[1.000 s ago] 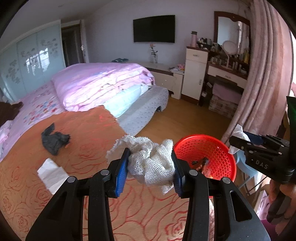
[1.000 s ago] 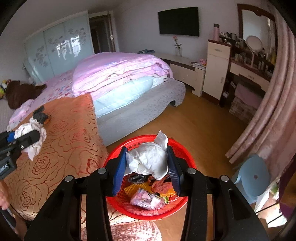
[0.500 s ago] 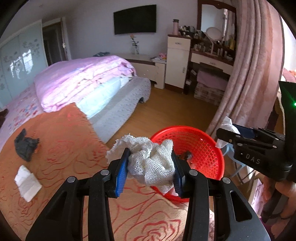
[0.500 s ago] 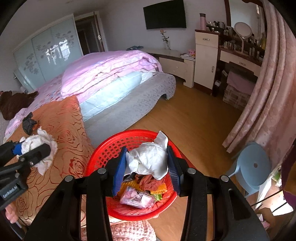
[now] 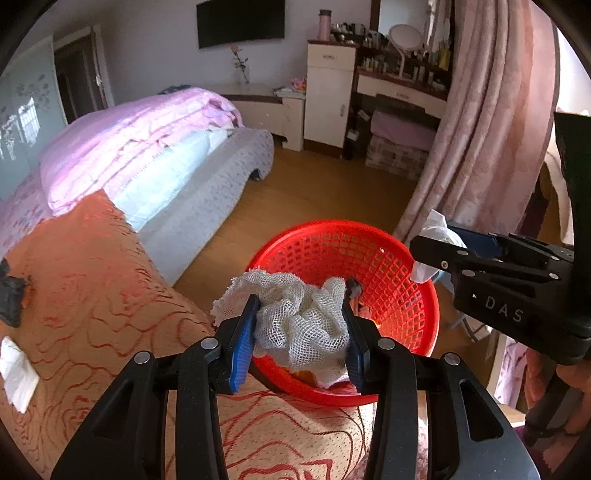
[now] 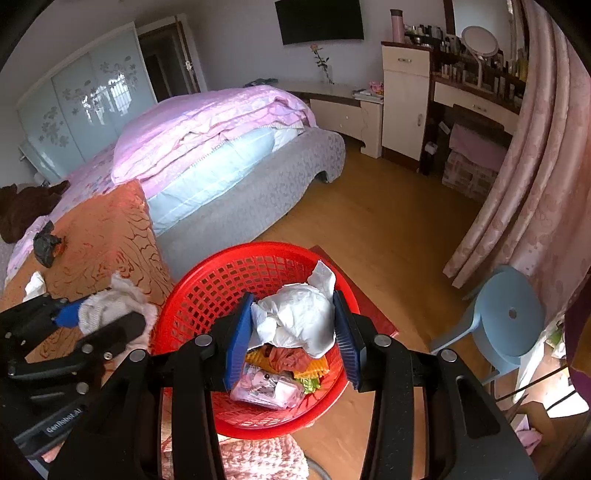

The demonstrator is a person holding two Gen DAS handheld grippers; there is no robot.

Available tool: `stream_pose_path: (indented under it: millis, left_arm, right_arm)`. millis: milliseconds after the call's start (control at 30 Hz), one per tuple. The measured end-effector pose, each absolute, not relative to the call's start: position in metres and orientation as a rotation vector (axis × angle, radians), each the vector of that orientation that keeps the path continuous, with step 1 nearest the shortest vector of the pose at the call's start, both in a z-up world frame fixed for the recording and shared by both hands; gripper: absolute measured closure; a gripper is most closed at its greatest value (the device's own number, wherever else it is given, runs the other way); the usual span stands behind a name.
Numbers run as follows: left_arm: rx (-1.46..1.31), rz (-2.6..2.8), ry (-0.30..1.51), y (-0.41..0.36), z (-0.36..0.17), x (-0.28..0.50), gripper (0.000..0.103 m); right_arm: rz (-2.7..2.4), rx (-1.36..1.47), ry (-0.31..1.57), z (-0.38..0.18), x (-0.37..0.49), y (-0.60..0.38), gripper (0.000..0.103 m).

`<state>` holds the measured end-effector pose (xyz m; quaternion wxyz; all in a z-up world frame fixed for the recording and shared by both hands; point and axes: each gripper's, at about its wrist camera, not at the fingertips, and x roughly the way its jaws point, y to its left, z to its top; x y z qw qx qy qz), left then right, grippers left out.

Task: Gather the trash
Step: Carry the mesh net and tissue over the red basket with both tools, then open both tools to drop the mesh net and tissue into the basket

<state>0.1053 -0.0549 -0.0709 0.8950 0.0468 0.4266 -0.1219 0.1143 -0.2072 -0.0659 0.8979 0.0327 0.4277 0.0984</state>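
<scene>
Orange rose-patterned bedspread (image 5: pixel 110 295) on the bed, crumpled dark scrap (image 6: pixel 46 243) and white tissue (image 5: pixel 16 373) lying near its far side, red basket (image 6: pixel 207 295) at the bed's near corner

A pink duvet (image 6: pixel 207 125) is lying on the bed (image 6: pixel 258 192). A TV (image 6: pixel 320 20) is hanging on the wall. A blue stool (image 6: pixel 506 317) is standing beside the curtain (image 6: pixel 535 177), and a round mirror (image 6: pixel 479 41) is standing on the dresser (image 6: pixel 476 101).
</scene>
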Motion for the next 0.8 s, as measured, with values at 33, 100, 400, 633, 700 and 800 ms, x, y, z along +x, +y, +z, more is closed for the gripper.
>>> stream_pose_path:
  millis: [33,100,400,633,700,800]
  left_arm:
    - [0.099,-0.259,0.889,-0.056,-0.073,0.106,0.063]
    - [0.107,-0.278,0.903,-0.059,-0.077,0.106,0.063]
    - [0.139,-0.318,0.927,-0.068,-0.086,0.1,0.048]
    - [0.144,-0.316,0.921,-0.061,-0.085,0.096,0.037]
    - [0.137,-0.309,0.919,-0.058,-0.085,0.095,0.036]
    - [0.127,-0.294,0.913,-0.051,-0.084,0.094,0.035]
  right_arm:
    - [0.205,0.068,0.889,-0.067,0.114,-0.207,0.062]
    - [0.208,0.069,0.895,-0.069,0.115,-0.206,0.062]
    - [0.211,0.073,0.911,-0.073,0.117,-0.207,0.057]
    - [0.2,0.086,0.912,-0.076,0.116,-0.208,0.048]
    - [0.199,0.084,0.91,-0.076,0.115,-0.208,0.048]
    - [0.198,0.083,0.91,-0.077,0.115,-0.207,0.048]
